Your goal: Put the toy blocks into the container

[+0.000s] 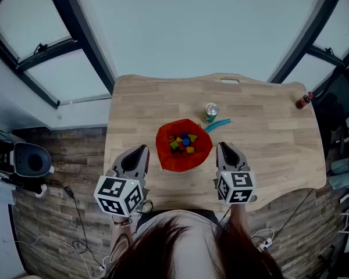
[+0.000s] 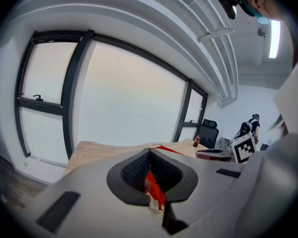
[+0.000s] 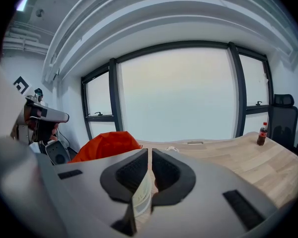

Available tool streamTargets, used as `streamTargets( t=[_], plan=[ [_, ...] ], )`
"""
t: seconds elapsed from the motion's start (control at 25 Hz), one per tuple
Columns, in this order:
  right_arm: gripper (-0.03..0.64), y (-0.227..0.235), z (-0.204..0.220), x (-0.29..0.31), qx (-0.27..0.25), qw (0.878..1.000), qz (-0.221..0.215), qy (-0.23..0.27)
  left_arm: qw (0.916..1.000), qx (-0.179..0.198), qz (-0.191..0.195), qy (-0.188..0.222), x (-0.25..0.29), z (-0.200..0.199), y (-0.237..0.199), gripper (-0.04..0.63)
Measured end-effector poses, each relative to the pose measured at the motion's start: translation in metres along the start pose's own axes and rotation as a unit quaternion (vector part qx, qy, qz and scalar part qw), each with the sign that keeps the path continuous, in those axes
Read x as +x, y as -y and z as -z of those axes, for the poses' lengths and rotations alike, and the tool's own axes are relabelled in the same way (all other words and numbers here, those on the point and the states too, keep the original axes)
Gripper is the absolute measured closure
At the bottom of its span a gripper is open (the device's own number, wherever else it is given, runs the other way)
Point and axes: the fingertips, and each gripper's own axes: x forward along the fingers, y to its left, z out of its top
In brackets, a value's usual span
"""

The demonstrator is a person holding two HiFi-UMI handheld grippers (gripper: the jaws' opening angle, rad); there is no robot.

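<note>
Head view: the left gripper (image 1: pixel 142 150) and right gripper (image 1: pixel 223 146) flank the red container (image 1: pixel 164 156) without touching it; the toy blocks (image 1: pixel 183 142) lie inside. The can (image 1: pixel 210 111) has unreadable print.
Left gripper view: jaws closed, empty.
Right gripper view: jaws nearly closed with 1 thin slit, empty.

Soft daylight pours through the windows (image 3: pixel 179 98), blown out to blank white (the head view's panes too). The desk (image 1: pixel 139 109) is evenly lit, shadows faint. Both gripper views bow at dark round edges, and the right gripper (image 3: pixel 150 155) looks blurred up close.
</note>
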Motion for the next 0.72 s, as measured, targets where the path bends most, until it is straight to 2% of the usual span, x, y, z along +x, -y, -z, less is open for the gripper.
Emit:
streamTargets(
  t=[0.72],
  plan=[
    [0.57, 0.013, 0.007, -0.005, 0.011, 1.0, 0.014, -0.005, 0.9999, 0.008, 0.003, -0.01, 0.011, 0.0, 0.004, 0.586]
  ],
)
